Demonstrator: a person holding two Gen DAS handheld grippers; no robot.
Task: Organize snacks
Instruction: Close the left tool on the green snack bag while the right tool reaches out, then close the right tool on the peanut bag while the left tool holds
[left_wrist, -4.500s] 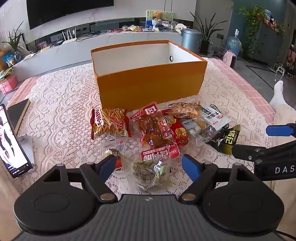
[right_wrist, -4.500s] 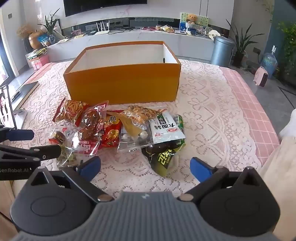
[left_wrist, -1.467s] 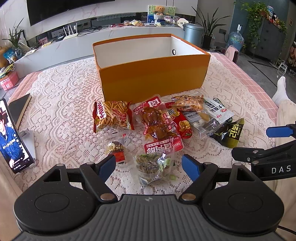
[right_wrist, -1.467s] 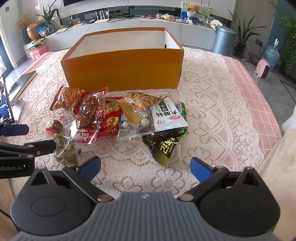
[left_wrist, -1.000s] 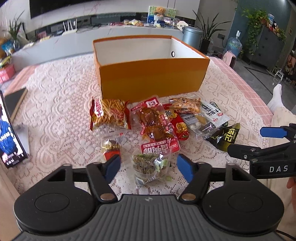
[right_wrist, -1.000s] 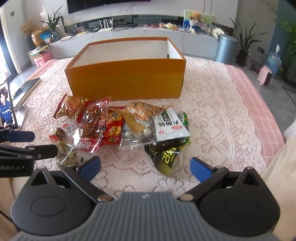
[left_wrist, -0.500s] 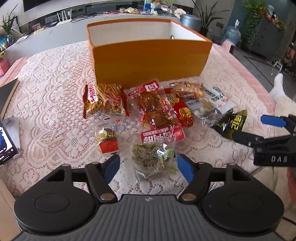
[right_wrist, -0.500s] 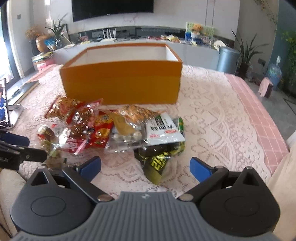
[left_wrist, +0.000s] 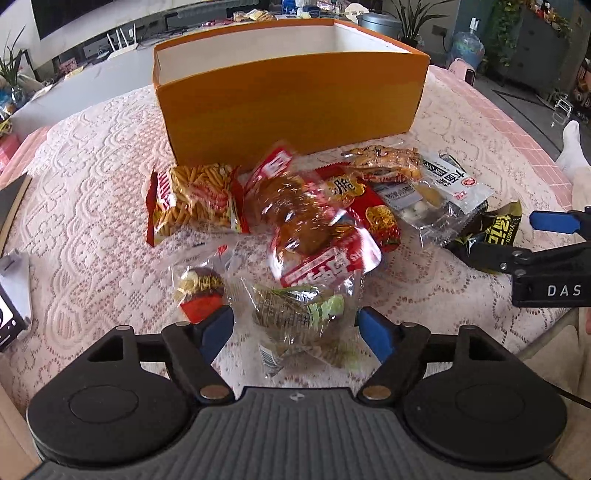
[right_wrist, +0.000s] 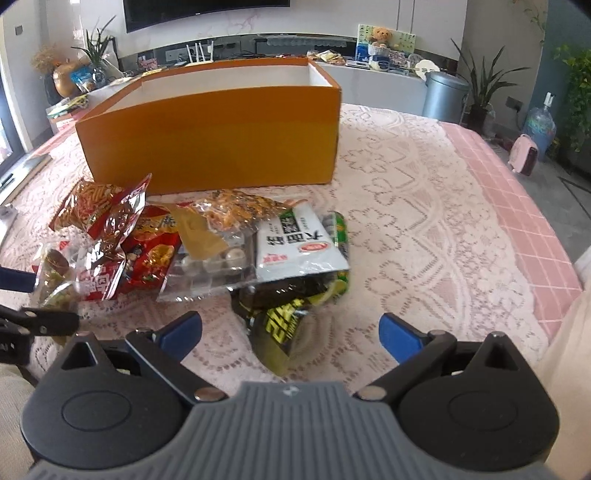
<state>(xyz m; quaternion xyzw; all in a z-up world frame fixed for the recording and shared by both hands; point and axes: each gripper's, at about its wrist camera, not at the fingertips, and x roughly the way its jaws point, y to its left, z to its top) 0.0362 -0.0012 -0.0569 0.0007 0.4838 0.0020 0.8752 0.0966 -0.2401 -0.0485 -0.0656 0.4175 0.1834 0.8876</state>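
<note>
An open orange box (left_wrist: 291, 96) stands behind a pile of snack packets on the lace cloth. My left gripper (left_wrist: 295, 328) hovers low over a clear bag of green snacks (left_wrist: 299, 321). Its jaws are opening, and the bag lies between the blue pads without being pressed. My right gripper (right_wrist: 290, 332) is open over a black-and-yellow packet (right_wrist: 280, 321) at the pile's right end, its pads clear of it. Each gripper shows in the other's view: the right gripper (left_wrist: 524, 238) beside that packet, the left gripper (right_wrist: 29, 297) at the left edge.
A red bag of sticks (left_wrist: 192, 199), a red-labelled clear bag (left_wrist: 314, 229) and a white packet (right_wrist: 295, 243) lie in the pile. A phone on a stand (left_wrist: 11, 295) sits at the left. A person's socked foot (left_wrist: 572, 147) is beyond the table's right edge.
Both grippers have come down and closer to the snack pile. The box and packets now look larger, and the inside of the box is less visible.
</note>
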